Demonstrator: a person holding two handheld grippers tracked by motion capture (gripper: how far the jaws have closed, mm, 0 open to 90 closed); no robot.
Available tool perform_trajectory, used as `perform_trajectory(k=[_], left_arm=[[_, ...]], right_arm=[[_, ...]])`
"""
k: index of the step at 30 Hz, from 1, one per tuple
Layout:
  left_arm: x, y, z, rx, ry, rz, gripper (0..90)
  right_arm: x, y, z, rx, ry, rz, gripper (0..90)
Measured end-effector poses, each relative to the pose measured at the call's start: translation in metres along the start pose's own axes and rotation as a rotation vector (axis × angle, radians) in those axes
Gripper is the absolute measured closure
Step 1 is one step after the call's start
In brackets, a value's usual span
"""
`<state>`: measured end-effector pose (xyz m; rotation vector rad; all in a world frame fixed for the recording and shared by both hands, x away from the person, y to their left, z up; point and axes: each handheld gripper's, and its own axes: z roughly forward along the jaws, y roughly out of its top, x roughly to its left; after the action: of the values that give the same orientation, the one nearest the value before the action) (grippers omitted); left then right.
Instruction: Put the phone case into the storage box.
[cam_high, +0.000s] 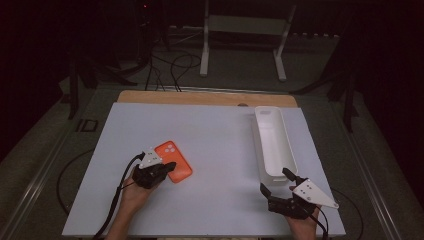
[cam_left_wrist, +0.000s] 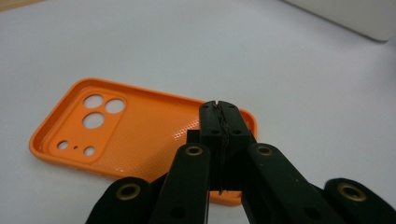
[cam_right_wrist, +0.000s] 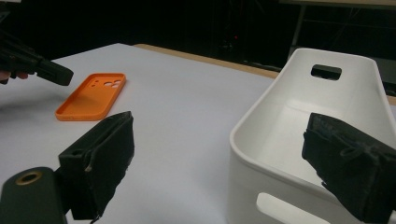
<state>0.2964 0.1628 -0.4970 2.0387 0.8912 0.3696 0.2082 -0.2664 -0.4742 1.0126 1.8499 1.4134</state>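
Phone case (cam_high: 173, 161), orange, lies inside-up near the counter's (cam_high: 215, 145) left-front area. Left gripper (cam_left_wrist: 219, 112) hovers over its near end, fingers pressed together, gripping nothing. Right gripper (cam_high: 276, 182) fingers apart by the white bin (cam_high: 272, 140). Likely pre-grasp; next needs fingers parted around the case rim.

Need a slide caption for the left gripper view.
Left gripper, jaws closed, poised over the near end of an orange phone case lying inside-up on the white table.

Overhead plus two low claw-mounted close-ups
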Motion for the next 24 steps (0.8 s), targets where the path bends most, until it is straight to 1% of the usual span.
perform_trajectory(k=[9, 12, 17, 18, 19, 20, 24], left_arm=[[-0.001, -0.005, 0.005, 0.022, 0.008, -0.009, 90.0], [-0.002, -0.006, 0.006, 0.027, 0.000, -0.003, 90.0], [-0.004, -0.008, 0.009, 0.030, -0.004, -0.006, 90.0], [-0.004, -0.008, 0.009, 0.034, -0.007, -0.004, 90.0], [-0.005, -0.009, 0.010, 0.041, -0.003, 0.010, 90.0], [-0.006, -0.010, 0.011, 0.043, -0.001, 0.014, 90.0], [-0.007, -0.011, 0.012, 0.043, -0.007, 0.019, 90.0]], right_arm=[[0.000, 0.000, 0.000, 0.000, 0.000, -0.004, 9.2], [0.000, 0.000, 0.000, 0.000, 0.000, -0.004, 9.2], [0.000, 0.000, 0.000, 0.000, 0.000, -0.004, 9.2], [0.001, 0.000, 0.000, 0.000, 0.000, -0.004, 9.2], [0.001, 0.000, 0.000, -0.001, 0.000, -0.005, 9.3], [0.001, 0.000, 0.000, 0.000, 0.000, -0.005, 9.2], [0.000, 0.000, 0.000, -0.001, 0.000, -0.003, 9.2]])
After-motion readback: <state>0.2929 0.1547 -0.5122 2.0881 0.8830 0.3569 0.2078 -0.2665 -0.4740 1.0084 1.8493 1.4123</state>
